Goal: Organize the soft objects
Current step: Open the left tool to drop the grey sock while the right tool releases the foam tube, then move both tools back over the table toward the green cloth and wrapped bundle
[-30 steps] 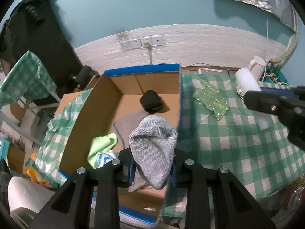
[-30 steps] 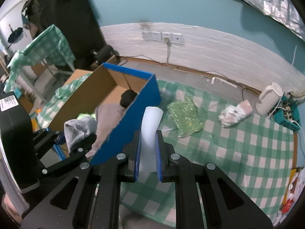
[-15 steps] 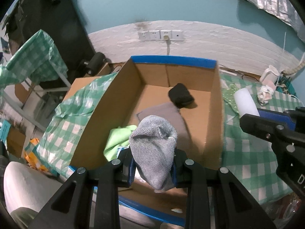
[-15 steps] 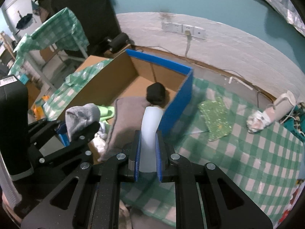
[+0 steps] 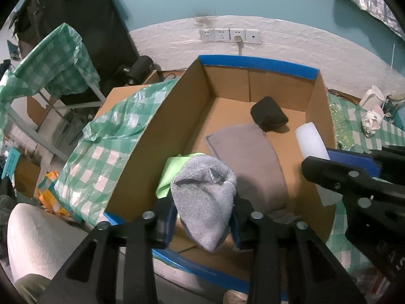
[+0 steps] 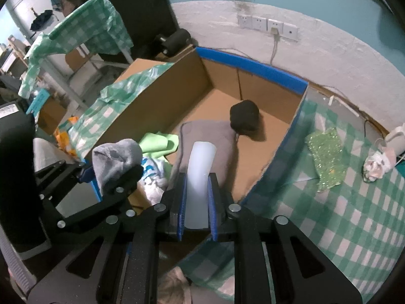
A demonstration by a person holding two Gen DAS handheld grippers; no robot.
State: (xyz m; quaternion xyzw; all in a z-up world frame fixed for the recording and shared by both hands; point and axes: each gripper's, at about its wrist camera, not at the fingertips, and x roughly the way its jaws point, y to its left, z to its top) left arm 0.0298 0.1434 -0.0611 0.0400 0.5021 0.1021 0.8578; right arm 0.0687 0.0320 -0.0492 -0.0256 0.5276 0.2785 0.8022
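Left tool (image 5: 202, 217): jaws just widening, grey sock (image 5: 205, 197) between them, above cardboard box (image 5: 255, 62). Right tool (image 6: 196, 202) clamped on white foam piece (image 6: 200, 174). Both look light, squashy; grip mid-body.

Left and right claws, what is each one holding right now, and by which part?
Left claw: the grey sock, by its lower half, its jaws just opening. Right claw: the white foam piece, clamped near its lower end.
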